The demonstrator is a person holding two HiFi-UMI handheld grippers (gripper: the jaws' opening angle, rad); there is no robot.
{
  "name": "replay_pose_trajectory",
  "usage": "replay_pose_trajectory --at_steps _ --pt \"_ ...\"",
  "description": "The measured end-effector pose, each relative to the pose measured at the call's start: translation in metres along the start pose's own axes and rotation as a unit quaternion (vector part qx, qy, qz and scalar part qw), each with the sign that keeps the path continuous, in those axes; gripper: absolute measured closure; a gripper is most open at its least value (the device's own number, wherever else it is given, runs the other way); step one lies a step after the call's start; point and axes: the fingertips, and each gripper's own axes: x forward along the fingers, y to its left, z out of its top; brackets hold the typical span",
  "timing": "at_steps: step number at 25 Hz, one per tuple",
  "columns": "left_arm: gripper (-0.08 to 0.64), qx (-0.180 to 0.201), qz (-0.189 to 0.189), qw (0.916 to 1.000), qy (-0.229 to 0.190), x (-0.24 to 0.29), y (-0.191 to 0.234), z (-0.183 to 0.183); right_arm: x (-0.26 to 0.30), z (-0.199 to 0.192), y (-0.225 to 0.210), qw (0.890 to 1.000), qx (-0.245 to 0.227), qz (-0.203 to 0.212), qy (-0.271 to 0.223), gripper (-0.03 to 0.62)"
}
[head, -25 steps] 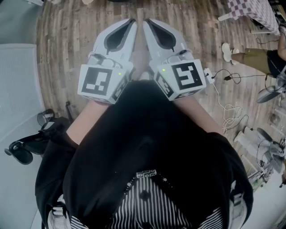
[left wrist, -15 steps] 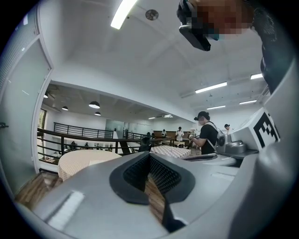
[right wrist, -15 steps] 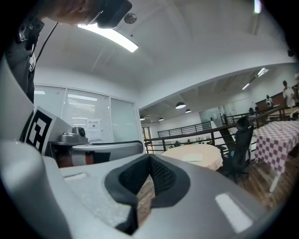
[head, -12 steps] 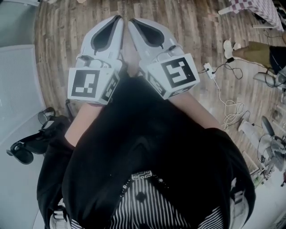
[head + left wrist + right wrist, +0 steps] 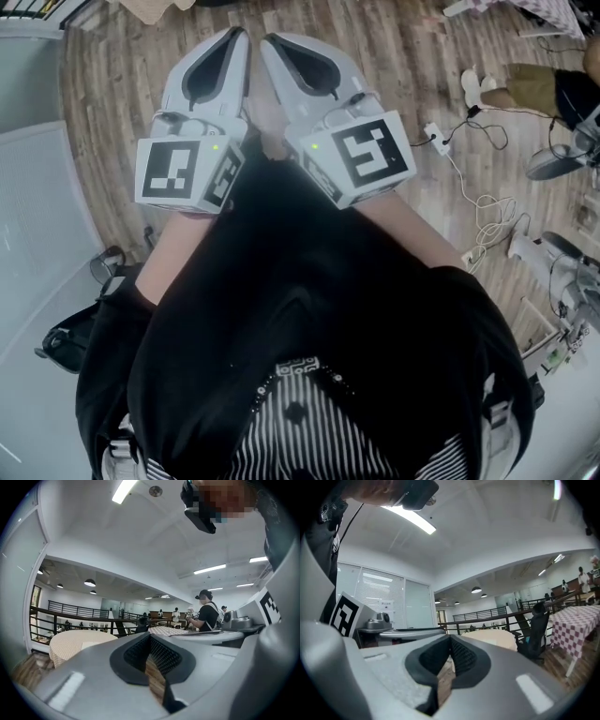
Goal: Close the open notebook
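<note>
No notebook shows in any view. In the head view both grey grippers are held level side by side in front of the person's black top, over a wooden floor [image 5: 122,84]. My left gripper [image 5: 240,36] has its jaws together at the tips, with nothing between them. Beside it, almost touching, my right gripper [image 5: 268,41] is shut and empty as well. The left gripper view shows my left gripper [image 5: 150,636] with its ribbed pads meeting, pointing across a large room. In the right gripper view my right gripper [image 5: 450,637] stands the same way.
Cables and a power strip [image 5: 437,139] lie on the floor at the right, near a person's shoe [image 5: 476,88]. A black chair [image 5: 73,339] is at the lower left. Ahead are a round cloth-covered table [image 5: 75,641], a checked table [image 5: 576,620] and a standing person [image 5: 207,613].
Both grippers have drifted up and left in the head view, staying shut and side by side. The floor, cables and chair have shifted as the person moved.
</note>
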Motion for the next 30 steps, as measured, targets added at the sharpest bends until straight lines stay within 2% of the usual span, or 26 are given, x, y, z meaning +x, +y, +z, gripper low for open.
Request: replay_pose_trajectory --at_steps 4,9,14,20,30 --pt "0.566 0.001 -0.015 0.9999 0.002 0.026 0.009 0.000 0.019 -0.003 -0.021 1.000 0.007 -0.016 0.004 0.591" --pt "0.566 0.009 -0.024 0.9997 -0.006 0.052 0.026 0.008 0.050 0.013 -0.035 0.999 0.002 -0.034 -0.008 0.591" --pt "0.566 0.011 -0.016 0.9997 -0.012 0.064 0.093 0.017 0.120 0.022 -0.026 0.999 -0.013 -0.030 -0.004 0.591" --pt "0.566 -0.005 -0.006 0.9999 -0.013 0.072 0.175 0.024 0.199 0.025 -0.012 0.999 -0.035 -0.028 0.012 0.591" --pt "0.566 -0.014 -0.024 0.9994 -0.022 0.084 0.302 0.032 0.326 0.030 0.015 0.997 -0.053 -0.040 0.026 0.591"
